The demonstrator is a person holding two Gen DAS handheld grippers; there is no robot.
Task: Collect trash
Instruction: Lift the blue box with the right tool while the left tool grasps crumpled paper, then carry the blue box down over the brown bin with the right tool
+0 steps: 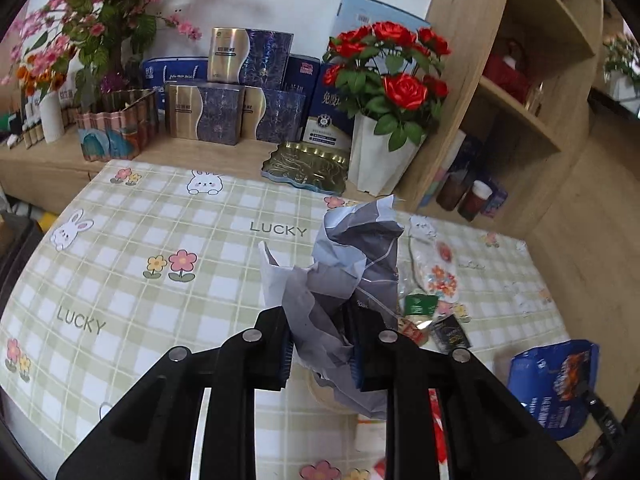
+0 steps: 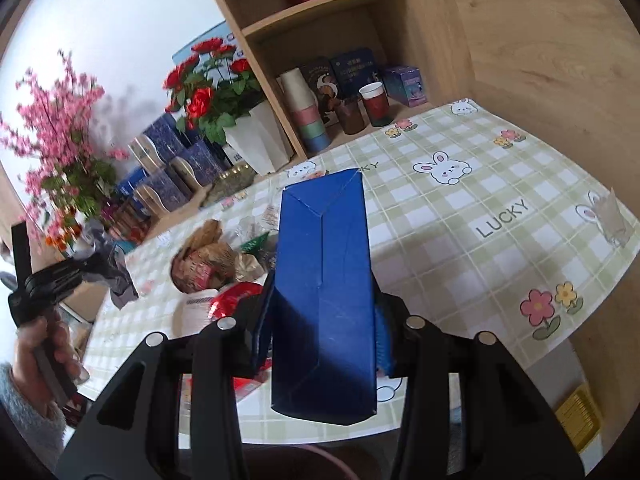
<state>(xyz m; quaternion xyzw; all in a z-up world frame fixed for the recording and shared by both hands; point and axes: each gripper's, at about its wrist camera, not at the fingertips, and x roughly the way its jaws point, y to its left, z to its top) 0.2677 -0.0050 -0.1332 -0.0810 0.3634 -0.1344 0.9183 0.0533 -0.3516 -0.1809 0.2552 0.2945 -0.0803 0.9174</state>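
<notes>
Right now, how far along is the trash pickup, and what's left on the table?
Nothing visibly binned yet; no bin in view. In hand: the left gripper is clamped on crumpled grey paper, the right gripper on a blue carton. Left on the tablecloth: a pile of wrappers, a red wrapper and a blue snack bag.

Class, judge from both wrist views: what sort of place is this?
Probably a home room: a table under a bunny-print checked tablecloth, red artificial roses in a white vase, and wooden shelves holding cups and boxes.
</notes>
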